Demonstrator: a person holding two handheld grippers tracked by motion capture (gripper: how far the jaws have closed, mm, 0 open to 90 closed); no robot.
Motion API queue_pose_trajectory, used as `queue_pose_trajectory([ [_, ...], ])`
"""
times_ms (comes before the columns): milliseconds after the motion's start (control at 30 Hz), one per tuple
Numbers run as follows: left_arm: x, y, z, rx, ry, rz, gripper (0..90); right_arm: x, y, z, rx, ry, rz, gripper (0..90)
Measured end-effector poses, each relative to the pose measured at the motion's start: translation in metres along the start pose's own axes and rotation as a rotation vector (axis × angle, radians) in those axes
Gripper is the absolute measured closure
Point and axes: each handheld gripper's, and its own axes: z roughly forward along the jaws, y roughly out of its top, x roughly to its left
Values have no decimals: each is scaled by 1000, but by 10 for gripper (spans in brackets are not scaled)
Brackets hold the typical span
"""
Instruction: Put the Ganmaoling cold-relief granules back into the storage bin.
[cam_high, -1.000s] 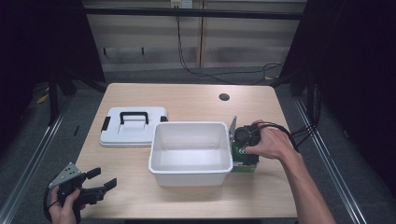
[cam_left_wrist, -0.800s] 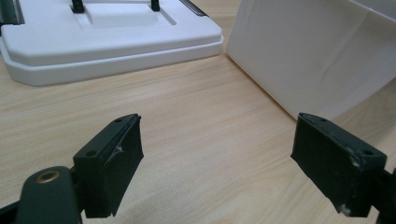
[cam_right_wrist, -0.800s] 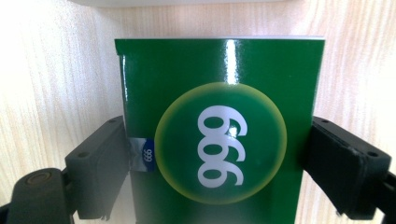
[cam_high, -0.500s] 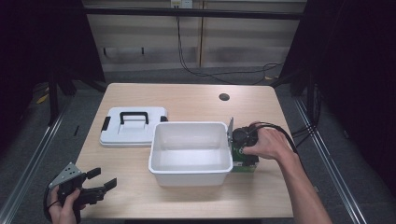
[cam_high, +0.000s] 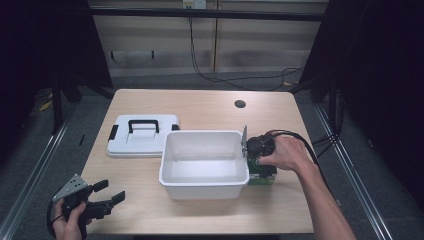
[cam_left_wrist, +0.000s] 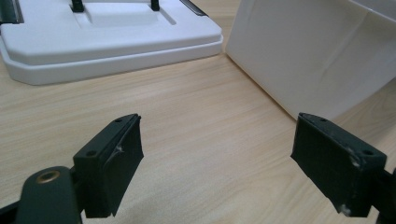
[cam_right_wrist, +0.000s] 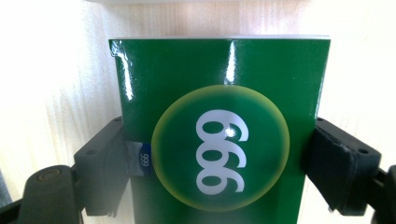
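The right gripper (cam_right_wrist: 219, 154) clamps a green box (cam_right_wrist: 219, 93) marked "999" beside the white bin (cam_high: 205, 182) on a pale wooden table (cam_high: 210, 107), while the left gripper (cam_left_wrist: 224, 154) gapes wide.

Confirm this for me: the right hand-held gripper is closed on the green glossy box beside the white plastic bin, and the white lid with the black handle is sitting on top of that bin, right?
Not quite. The high view shows the white lid with the black handle lying flat on the table left of the white plastic bin, which is open. The rest holds: the right hand-held gripper is closed on the green glossy box beside the bin.
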Motion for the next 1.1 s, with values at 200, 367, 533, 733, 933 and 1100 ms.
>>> queue_pose_trajectory([
  [200,0,0,0,3,-4,0,158,-1,-3,-8,-8,5,26,162],
  [367,0,0,0,2,-4,-1,158,0,-7,-13,-19,3,33,162],
  [533,-1,0,0,1,-4,-2,158,0,-10,-18,-13,7,41,162],
  [733,-1,0,0,1,-5,-1,158,1,-15,-23,-22,7,48,162],
  [933,-1,0,0,-1,-7,0,158,3,-21,-30,-26,16,57,161],
  [1100,-1,0,0,-4,-7,-1,158,5,-25,-35,-20,22,59,162],
])
